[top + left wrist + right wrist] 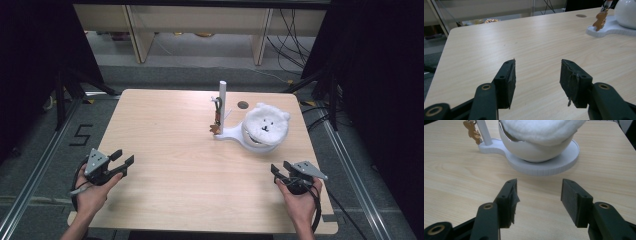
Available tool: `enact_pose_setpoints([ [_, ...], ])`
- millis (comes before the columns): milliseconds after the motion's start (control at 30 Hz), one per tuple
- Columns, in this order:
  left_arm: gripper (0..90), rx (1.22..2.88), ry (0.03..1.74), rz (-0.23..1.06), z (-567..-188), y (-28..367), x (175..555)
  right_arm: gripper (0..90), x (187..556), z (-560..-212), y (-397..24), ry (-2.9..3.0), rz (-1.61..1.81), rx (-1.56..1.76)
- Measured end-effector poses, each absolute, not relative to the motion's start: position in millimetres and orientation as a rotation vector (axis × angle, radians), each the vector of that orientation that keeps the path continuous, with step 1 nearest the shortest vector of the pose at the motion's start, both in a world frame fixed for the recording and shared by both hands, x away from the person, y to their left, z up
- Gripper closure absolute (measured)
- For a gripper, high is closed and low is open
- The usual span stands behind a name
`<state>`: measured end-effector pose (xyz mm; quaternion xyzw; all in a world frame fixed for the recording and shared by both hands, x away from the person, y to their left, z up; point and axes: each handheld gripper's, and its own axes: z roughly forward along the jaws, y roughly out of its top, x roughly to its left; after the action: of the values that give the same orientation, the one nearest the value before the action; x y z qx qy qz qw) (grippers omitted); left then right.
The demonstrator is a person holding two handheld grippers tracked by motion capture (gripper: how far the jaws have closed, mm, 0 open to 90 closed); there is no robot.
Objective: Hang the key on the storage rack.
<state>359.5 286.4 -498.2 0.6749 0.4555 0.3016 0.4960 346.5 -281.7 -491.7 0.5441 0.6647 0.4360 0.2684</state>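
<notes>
Tabletop (175, 150) bare between both open tools.

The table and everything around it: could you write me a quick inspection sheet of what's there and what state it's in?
Surface: light wooden table, with a small dark round spot near the far edge.
Job's things: white stand with an upright post; a white bowl sits on its round base, covered by a fluffy white bear-face plush. A small brown charm hangs by the post.
Clutter: nothing seen.
Grippers: left gripper and right gripper both open, nothing between the jaws, at the near corners, apart from the stand.
Cables: black cable trailing from the right gripper; more cables on the floor beyond.
Surroundings: black curtains at both sides, wooden furniture behind.
</notes>
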Motion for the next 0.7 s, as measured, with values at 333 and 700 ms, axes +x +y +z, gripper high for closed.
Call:
enact_pose_setpoints([
  [333, 45.1, 1.596, 1.135, 0.781, -521, 295, 354, 45.3, 340, -510, -286, 1.753, 1.164, 1.467],
  [700, 44.9, 1.567, 1.138, 0.785, -525, 297, 353, 44.5, 340, -513, -286, 1.734, 1.182, 1.405],
])
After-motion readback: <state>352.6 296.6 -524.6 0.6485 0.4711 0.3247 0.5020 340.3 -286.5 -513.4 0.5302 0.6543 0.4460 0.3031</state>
